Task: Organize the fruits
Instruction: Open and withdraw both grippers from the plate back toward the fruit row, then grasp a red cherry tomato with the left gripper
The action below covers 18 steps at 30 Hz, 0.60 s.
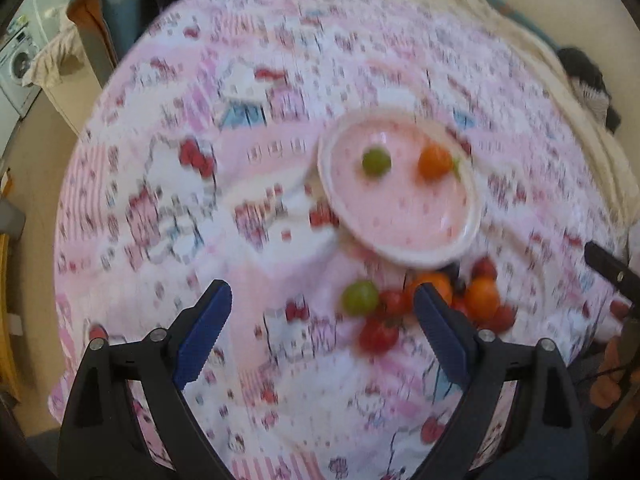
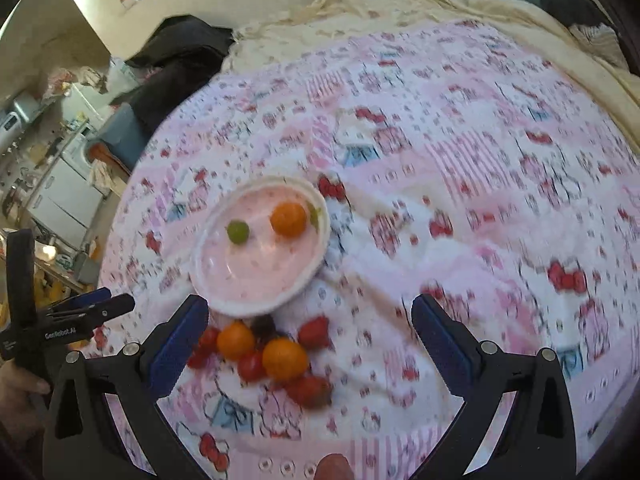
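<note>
Blue-padded fingers fill the bottom of both wrist views, and both tools stand spread wide with nothing between the pads. The left gripper (image 1: 322,334) hangs over the patterned cloth with the loose fruit pile (image 1: 424,304) at its right finger: a green fruit (image 1: 360,297) lies just inside that finger, at centre-low in the frame, and the red and orange pieces spill out past it toward the right. In the right wrist view the right gripper (image 2: 310,346) has the same pile (image 2: 266,354) close to its left finger, lower left of centre, with an orange fruit (image 2: 285,359) and several red ones clustered and touching.

Beyond the pile, higher in both frames, sits the pink plate (image 1: 468,216), which already holds one green fruit (image 1: 376,162) and one orange fruit (image 1: 435,161), set apart from each other. So the sorting looks begun, with most pieces not yet moved.

Each tool has the pile near one finger rather than centred, so either would need a small sideways shift before closing. The left looks slightly better placed for the green piece. Small round fruits offer no long axis to line up with, and both views are smeared, so finer detail cannot be told.

Around all this lies the pink cartoon-print blanket (image 2: 480,160), with a cream cover (image 2: 400,0) past it.
</note>
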{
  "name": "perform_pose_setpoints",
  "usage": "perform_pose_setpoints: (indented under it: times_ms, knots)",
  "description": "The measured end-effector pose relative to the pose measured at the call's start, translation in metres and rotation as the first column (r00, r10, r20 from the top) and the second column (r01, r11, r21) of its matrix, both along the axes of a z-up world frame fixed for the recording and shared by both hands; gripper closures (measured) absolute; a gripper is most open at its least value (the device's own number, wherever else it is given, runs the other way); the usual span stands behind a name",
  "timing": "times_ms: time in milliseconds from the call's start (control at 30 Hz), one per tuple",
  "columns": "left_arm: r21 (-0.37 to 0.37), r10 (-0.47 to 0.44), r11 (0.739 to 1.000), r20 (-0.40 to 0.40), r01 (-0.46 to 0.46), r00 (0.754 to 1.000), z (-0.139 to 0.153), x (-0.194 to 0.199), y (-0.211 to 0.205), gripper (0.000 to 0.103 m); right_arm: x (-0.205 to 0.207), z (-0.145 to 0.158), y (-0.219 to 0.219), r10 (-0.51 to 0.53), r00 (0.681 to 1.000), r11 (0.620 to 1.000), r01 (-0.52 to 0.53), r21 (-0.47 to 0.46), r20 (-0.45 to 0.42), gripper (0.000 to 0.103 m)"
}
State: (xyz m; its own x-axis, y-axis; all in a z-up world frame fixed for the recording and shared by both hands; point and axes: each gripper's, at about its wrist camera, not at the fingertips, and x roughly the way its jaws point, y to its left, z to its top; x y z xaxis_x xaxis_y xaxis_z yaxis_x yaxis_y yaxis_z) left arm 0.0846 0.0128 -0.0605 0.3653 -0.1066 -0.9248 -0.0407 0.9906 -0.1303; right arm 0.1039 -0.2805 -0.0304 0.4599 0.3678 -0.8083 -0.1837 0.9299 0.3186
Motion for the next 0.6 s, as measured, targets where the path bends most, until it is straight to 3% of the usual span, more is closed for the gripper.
perform_pose_setpoints:
  times_ms: [133,267,600]
  knots:
    - [0.019,-0.076,0.997,-0.058,0.077,0.995,-0.028,-0.015,-0.026,0.014,-0.009,-0.017,0.0,0.004,0.997,0.999,-0.007,-0.032,-0.078,0.0]
    - [0.117,-0.197,0.972,-0.074,0.205,0.978,-0.045,-0.021,-0.058,0.016,-0.015,-0.026,0.003,0.028,0.995,0.996,-0.037,-0.085,-0.099,0.0]
    - [0.124,-0.209,0.966,-0.14,0.227,0.968,-0.07,-0.007,-0.068,0.058,-0.009,-0.048,-0.006,0.023,0.984,0.994,-0.042,-0.105,-0.176,0.002]
